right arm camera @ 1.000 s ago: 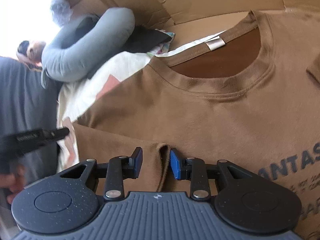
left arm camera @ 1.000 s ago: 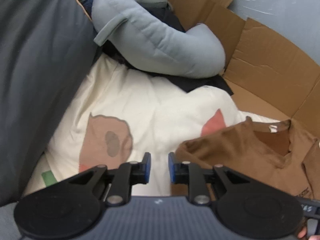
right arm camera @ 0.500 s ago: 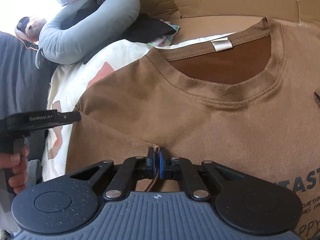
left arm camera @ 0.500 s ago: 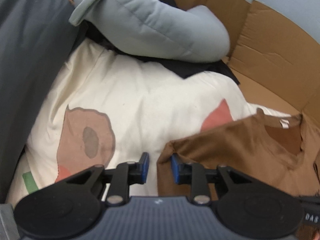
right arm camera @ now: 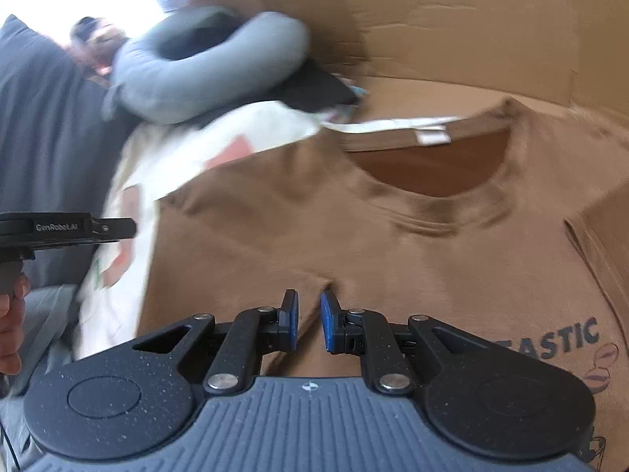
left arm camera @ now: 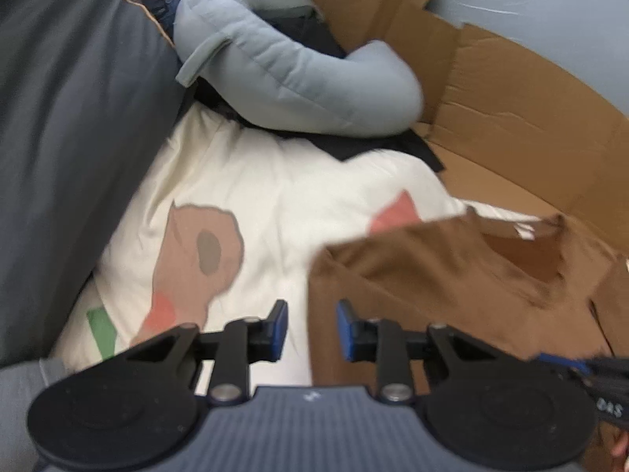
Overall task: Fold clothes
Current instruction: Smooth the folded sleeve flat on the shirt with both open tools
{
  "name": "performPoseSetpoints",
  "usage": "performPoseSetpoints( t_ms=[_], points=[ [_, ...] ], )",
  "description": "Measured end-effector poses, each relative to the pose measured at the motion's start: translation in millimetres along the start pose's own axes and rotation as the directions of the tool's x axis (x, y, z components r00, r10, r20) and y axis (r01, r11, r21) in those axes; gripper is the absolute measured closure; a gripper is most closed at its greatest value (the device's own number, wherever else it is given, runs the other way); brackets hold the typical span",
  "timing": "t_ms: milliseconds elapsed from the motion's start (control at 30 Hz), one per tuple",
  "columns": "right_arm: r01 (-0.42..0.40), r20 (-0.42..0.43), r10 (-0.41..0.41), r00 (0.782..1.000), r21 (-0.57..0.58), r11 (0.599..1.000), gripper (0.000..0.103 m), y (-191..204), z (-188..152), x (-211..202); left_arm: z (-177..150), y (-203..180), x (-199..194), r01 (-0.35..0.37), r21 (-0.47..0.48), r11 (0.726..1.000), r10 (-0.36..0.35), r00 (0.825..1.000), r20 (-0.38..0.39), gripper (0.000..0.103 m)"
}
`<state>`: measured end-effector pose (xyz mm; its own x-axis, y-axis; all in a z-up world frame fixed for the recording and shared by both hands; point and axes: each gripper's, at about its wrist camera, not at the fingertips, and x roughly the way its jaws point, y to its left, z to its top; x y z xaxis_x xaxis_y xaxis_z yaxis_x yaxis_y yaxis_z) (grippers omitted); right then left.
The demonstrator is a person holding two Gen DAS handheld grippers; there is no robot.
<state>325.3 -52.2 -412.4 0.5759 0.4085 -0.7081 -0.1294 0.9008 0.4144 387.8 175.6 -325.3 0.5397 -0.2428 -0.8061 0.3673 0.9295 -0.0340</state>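
Cardboard [right arm camera: 432, 23] backdrop, right gripper [right arm camera: 308, 320] angled down, jaws opening astride brown shirt [right arm camera: 393, 244] fold

**Materials and surface finish as observed**

Brown T-shirt [right arm camera: 393, 236]: soft matt knit cloth, ribbed collar, printed lettering. Cream garment [left arm camera: 275, 204]: smooth matt cloth with flat printed patches. Grey-blue sweatshirt [left arm camera: 298, 67]: thick, fleecy cloth. Cardboard box [left arm camera: 511, 90]: matt brown corrugated paperboard, creased. Right gripper [right arm camera: 309, 322]: speckled matt black plastic, blue pads, bright metal rivets. Left gripper [left arm camera: 310, 330]: matt black plastic.
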Motion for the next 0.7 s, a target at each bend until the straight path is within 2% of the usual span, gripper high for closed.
performPoseSetpoints(
  t_ms=[267,367,500,600,700],
  points=[
    [-0.099,-0.067,0.088,0.994,-0.203,0.974,0.090,41,-15,7,-60,-6,-29,0.118,-0.083,0.990,-0.117,0.993,0.021,0.085],
    [-0.120,-0.098,0.098,0.990,-0.254,0.960,0.090,50,-25,16,-81,-7,-26,0.122,-0.116,0.986,-0.120,0.993,0.017,0.085],
    [-0.104,-0.113,0.073,0.991,-0.308,0.946,0.089,53,-36,27,-106,-13,-17,0.111,-0.097,0.989,-0.111,0.994,0.003,0.085],
    [-0.089,-0.134,0.047,0.990,-0.332,0.939,0.086,50,-38,34,-118,-13,-11,0.091,-0.084,0.992,-0.092,0.996,-0.003,0.079],
    [-0.096,-0.155,0.042,0.987,-0.362,0.927,0.086,49,-37,37,-129,-7,-4,0.082,-0.088,0.993,-0.084,0.996,-0.022,0.083]
  ],
)
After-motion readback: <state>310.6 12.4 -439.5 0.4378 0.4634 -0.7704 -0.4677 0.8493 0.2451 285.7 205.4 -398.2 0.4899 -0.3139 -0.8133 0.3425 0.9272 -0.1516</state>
